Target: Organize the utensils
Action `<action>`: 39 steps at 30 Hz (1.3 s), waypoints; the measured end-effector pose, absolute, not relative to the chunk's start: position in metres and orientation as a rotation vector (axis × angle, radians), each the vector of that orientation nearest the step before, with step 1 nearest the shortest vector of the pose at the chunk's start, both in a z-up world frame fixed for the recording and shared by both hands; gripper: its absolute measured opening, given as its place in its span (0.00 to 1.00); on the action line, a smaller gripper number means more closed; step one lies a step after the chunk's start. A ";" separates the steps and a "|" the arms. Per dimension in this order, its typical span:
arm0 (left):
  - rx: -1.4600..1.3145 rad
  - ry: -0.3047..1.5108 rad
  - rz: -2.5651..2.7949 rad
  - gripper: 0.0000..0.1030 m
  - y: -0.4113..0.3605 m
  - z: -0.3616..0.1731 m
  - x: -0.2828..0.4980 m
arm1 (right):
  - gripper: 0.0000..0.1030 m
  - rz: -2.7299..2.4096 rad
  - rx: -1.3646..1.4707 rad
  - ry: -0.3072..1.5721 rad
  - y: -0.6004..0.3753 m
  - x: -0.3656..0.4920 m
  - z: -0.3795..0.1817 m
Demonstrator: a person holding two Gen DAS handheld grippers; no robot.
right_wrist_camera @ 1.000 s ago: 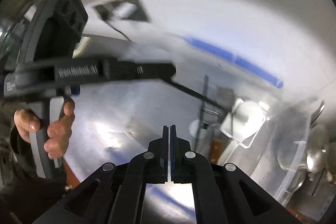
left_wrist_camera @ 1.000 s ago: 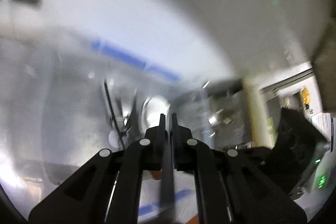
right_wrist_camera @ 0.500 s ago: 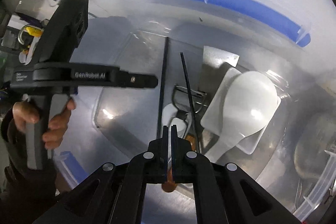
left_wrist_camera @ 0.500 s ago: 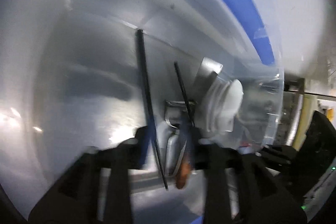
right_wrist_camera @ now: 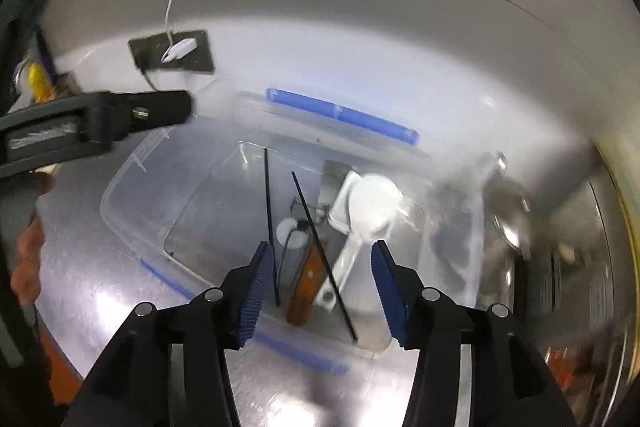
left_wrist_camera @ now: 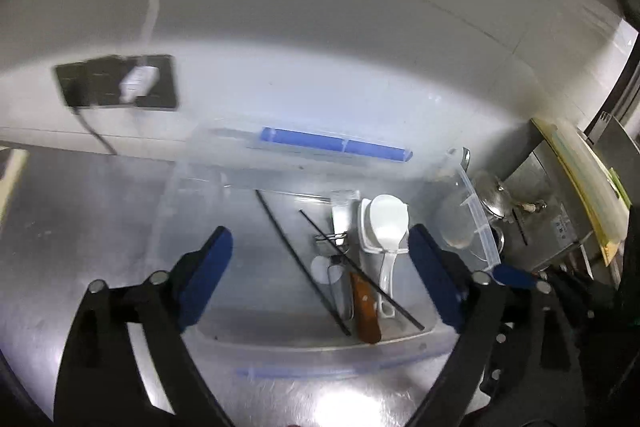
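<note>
Utensils lie together in a clear plastic box [left_wrist_camera: 188,195] with blue clips, which sits on a steel counter [left_wrist_camera: 80,211] against a pale wall. At the far left of the left wrist view, a black socket plate [left_wrist_camera: 116,81] with a white plug hangs on that wall, above the counter's back edge. Inside the box, going from its left side, one black chopstick [left_wrist_camera: 296,259] lies slanted across the bare floor, with a second chopstick [left_wrist_camera: 360,271] just beside it, crossing over a metal peeler [left_wrist_camera: 338,227] and a brown wooden handle [left_wrist_camera: 366,311]. A small white round piece [left_wrist_camera: 322,269] sits between the two sticks; what it belongs to is hard to tell. Further right, a white rice paddle [left_wrist_camera: 386,227] rests partly on a white rectangular piece, its handle pointing toward the near wall of the box. Right of the box stand shiny metal items [left_wrist_camera: 496,199], too blurred to name.

The left gripper [left_wrist_camera: 320,275] hangs above the box, its blue-padded fingers spread wide and opening, with nothing pinched between them. In the right wrist view, the right gripper [right_wrist_camera: 320,279] hovers over the near edge of the box, its jaws opening too, the fingers apart and touching nothing. At that view's left edge, a hand [right_wrist_camera: 30,259] grips the handle of the other gripper.
</note>
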State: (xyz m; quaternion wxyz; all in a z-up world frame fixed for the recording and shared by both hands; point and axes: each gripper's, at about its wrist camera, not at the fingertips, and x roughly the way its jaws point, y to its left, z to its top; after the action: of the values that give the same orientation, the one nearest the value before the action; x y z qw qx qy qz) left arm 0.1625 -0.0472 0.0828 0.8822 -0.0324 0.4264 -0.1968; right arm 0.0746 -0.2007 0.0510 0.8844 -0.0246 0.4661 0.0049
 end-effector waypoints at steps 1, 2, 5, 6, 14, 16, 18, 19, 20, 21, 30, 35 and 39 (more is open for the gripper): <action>-0.063 0.877 -0.391 0.84 -0.044 0.085 0.149 | 0.59 -0.015 -0.036 0.959 -0.201 0.062 0.050; -0.056 0.872 -0.372 0.85 -0.041 0.084 0.139 | 0.60 -0.030 -0.021 0.952 -0.201 0.052 0.049; -0.025 0.856 -0.330 0.92 -0.033 0.082 0.114 | 0.68 -0.078 -0.017 0.937 -0.198 0.030 0.044; -0.013 0.852 -0.311 0.92 -0.033 0.079 0.105 | 0.72 -0.104 -0.033 0.921 -0.195 0.021 0.043; 0.024 0.860 -0.223 0.92 -0.021 0.052 0.061 | 0.95 -0.212 -0.015 0.806 -0.191 -0.022 0.037; 0.010 0.868 -0.216 0.92 -0.018 0.044 0.056 | 0.95 -0.199 -0.008 0.824 -0.191 -0.026 0.030; 0.022 0.886 -0.190 0.92 -0.019 0.036 0.051 | 0.95 -0.180 -0.036 0.874 -0.187 -0.025 0.019; 0.031 0.890 -0.177 0.93 -0.020 0.033 0.050 | 0.95 -0.173 -0.049 0.901 -0.185 -0.024 0.012; 0.036 0.891 -0.167 0.93 -0.020 0.031 0.048 | 0.95 -0.174 -0.049 0.916 -0.185 -0.024 0.007; 0.033 0.890 -0.162 0.92 -0.020 0.030 0.045 | 0.95 -0.178 -0.046 0.918 -0.185 -0.025 0.004; 0.025 0.883 -0.125 0.93 -0.013 0.033 0.040 | 0.95 -0.207 -0.011 0.914 -0.186 -0.027 -0.004; 0.031 0.889 -0.137 0.93 -0.017 0.031 0.041 | 0.95 -0.225 -0.010 0.903 -0.189 -0.023 -0.003; 0.049 0.889 -0.138 0.93 -0.024 0.030 0.044 | 0.95 -0.240 -0.007 0.896 -0.192 -0.019 0.000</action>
State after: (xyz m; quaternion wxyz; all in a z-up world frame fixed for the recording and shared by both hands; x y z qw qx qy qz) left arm 0.0444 -0.0236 0.0305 0.9002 0.0235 0.4298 -0.0668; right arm -0.0195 -0.1923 -0.0001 0.8945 -0.0033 0.4319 -0.1155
